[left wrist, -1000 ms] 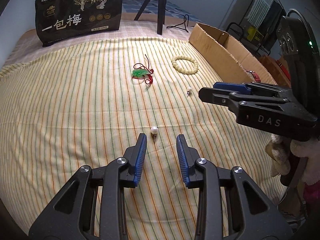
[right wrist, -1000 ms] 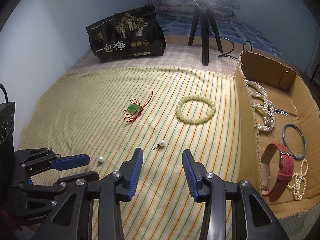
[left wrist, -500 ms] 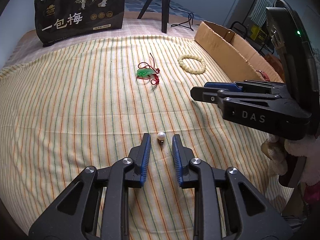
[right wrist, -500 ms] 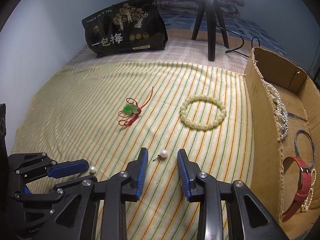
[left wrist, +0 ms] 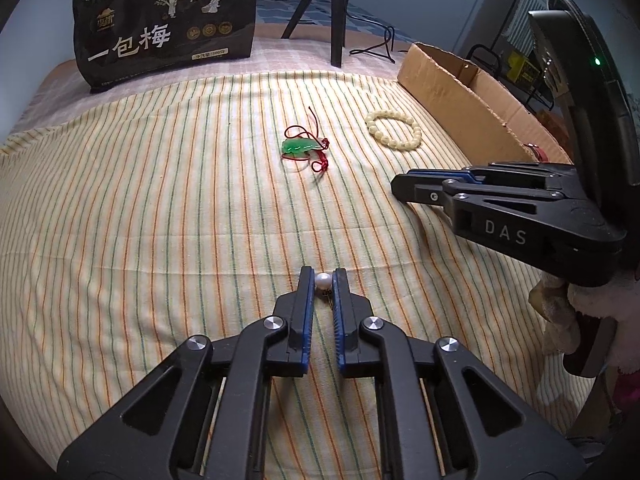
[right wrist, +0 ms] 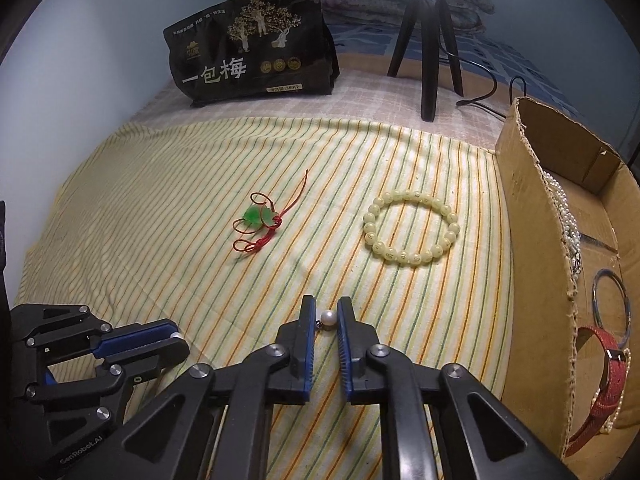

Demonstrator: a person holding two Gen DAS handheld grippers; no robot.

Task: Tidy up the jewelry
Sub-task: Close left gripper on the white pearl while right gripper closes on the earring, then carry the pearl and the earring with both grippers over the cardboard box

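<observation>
1. Both grippers had just been closing: the left gripper went from wide apart around its pearl stud to clamped on it, and the right gripper did the same on its own stud
2. Each stud sat right at the fingertips, low over the striped cloth; I could not tell whether either had left the cloth yet
3. Still loose on the cloth were the green pendant on its red cord and the bead bracelet, the bracelet lying near the box (which already held pearl strands, a bangle and a red watch strap)
4. I judged the studs very light, hard, round and slick, so a pearl could squirt out from between the pads; the thin post looked easy to bend
5. Best hold seemed across the widest part of the pearl, post hanging free, with a slow lift
6. The pendant would likely hang limp from its cord, so gripping the stone itself would be steadier
7. The bracelet seemed flexible; pinching a single bead should carry it
</observation>
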